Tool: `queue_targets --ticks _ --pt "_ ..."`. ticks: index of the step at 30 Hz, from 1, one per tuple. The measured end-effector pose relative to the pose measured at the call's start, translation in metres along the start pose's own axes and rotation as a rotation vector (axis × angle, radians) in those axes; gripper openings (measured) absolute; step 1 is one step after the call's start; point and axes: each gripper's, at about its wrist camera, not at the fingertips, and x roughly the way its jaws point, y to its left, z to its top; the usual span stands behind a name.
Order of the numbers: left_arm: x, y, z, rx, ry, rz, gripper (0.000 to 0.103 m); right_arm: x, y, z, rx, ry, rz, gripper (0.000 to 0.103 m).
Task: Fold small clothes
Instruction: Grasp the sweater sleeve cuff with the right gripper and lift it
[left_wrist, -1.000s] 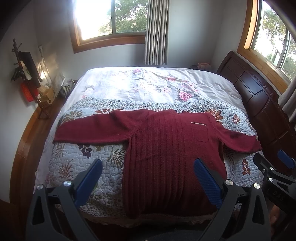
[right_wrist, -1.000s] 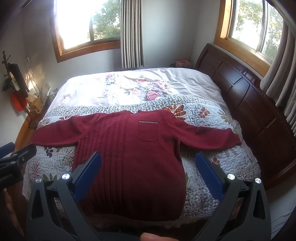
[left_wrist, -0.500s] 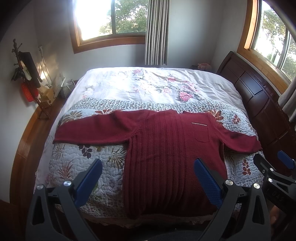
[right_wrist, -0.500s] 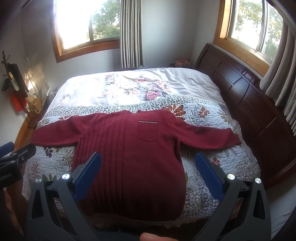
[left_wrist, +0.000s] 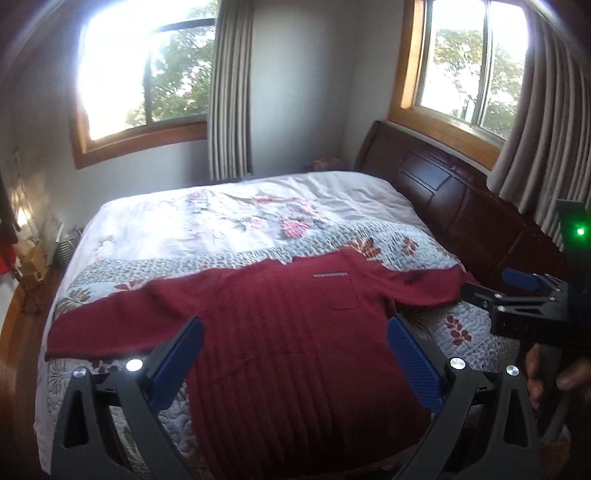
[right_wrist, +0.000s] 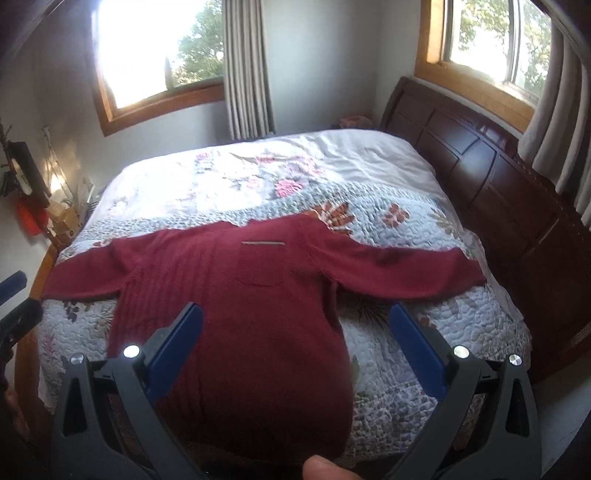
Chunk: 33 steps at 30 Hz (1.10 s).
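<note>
Both grippers have advanced toward the bed since 0.5 s ago; the sweater fills more of each view and the right gripper now shows farther into the left wrist view.

Red knit sweater (left_wrist: 295, 332) (right_wrist: 251, 306): flat on the quilted bedspread (left_wrist: 458, 325) (right_wrist: 406, 221), sleeves spread to either side, chest pocket up, hem at the near bed edge. Nothing lies on it.

Left gripper (left_wrist: 295, 354): fingers (left_wrist: 173, 358) wide apart, holding nothing, above the sweater body. Left sleeve lies just beyond the left fingertip; the right fingertip is over the body edge below the pocket.

Right gripper (right_wrist: 295, 339) (left_wrist: 517, 291): fingers (right_wrist: 417, 347) wide apart, empty. Left finger over the sweater's lower body, right finger over bare quilt just past the body's edge; right sleeve lies beyond both tips. In the left wrist view it sits level, to the right of the left fingers, near the right cuff, with a hand (left_wrist: 554, 376) on its grip and a green light above.

Surroundings: dark wooden headboard (left_wrist: 443, 192) (right_wrist: 480, 155) right of the fingers, two windows with curtains (left_wrist: 229, 88) beyond, clutter on a ledge (right_wrist: 33, 206) far left. A fingertip (right_wrist: 325, 469) shows at the bottom edge of the right wrist view.
</note>
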Motion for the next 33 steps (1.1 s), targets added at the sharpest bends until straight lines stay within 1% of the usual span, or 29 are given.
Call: queue_targets --ticks 1,3,5,7,9,10,12,13,15,17,19,20,22,24,26,29,33 --pt "0.008 0.000 -0.002 -0.028 0.033 -0.037 0.099 0.010 -0.015 -0.002 0.014 0.011 -0.016 0.100" --pt "0.022 -0.002 -0.004 -0.104 0.083 -0.074 0.099 0.027 -0.051 -0.006 0.047 0.005 -0.081 0.100" --pt "0.034 -0.005 -0.007 -0.140 0.110 -0.075 0.099 0.040 -0.092 -0.012 0.104 -0.003 -0.124 0.100" --pt "0.043 -0.012 -0.009 -0.136 0.130 -0.067 0.099 0.058 -0.138 -0.017 0.200 0.027 -0.133 0.100" --pt "0.052 -0.016 -0.009 -0.154 0.144 -0.071 0.099 0.078 -0.193 -0.025 0.369 0.066 -0.069 0.098" --pt "0.055 -0.017 -0.008 -0.177 0.148 -0.092 0.099 0.088 -0.221 -0.030 0.467 0.077 -0.041 0.095" --pt "0.058 -0.014 -0.006 -0.250 0.146 -0.177 0.099 0.110 -0.271 -0.040 0.638 0.108 0.007 0.071" --pt "0.058 -0.014 -0.006 -0.288 0.143 -0.204 0.099 0.123 -0.290 -0.045 0.705 0.131 0.025 0.070" --pt "0.058 -0.013 -0.003 -0.344 0.134 -0.236 0.099 0.145 -0.328 -0.054 0.825 0.146 0.074 0.070" --pt "0.057 -0.018 -0.001 -0.362 0.119 -0.228 0.099 0.167 -0.362 -0.063 0.939 0.138 0.138 0.069" --pt "0.057 -0.023 0.000 -0.374 0.117 -0.213 0.099 0.188 -0.388 -0.070 1.056 0.114 0.241 0.067" --pt "0.058 -0.025 0.001 -0.384 0.122 -0.208 0.099 0.198 -0.399 -0.072 1.105 0.093 0.271 0.067" --pt "0.059 -0.027 0.002 -0.405 0.134 -0.192 0.099 0.215 -0.419 -0.070 1.144 0.061 0.281 0.066" --pt "0.061 -0.030 0.003 -0.415 0.143 -0.160 0.099 0.235 -0.436 -0.067 1.168 0.064 0.289 0.056" --pt "0.063 -0.032 0.003 -0.429 0.151 -0.133 0.099 0.255 -0.452 -0.066 1.208 0.069 0.305 0.050" --pt "0.063 -0.035 0.005 -0.449 0.155 -0.096 0.099 0.275 -0.473 -0.068 1.243 0.073 0.292 0.050" --pt "0.064 -0.040 0.005 -0.472 0.156 -0.065 0.099 0.295 -0.485 -0.068 1.260 0.095 0.286 0.050"
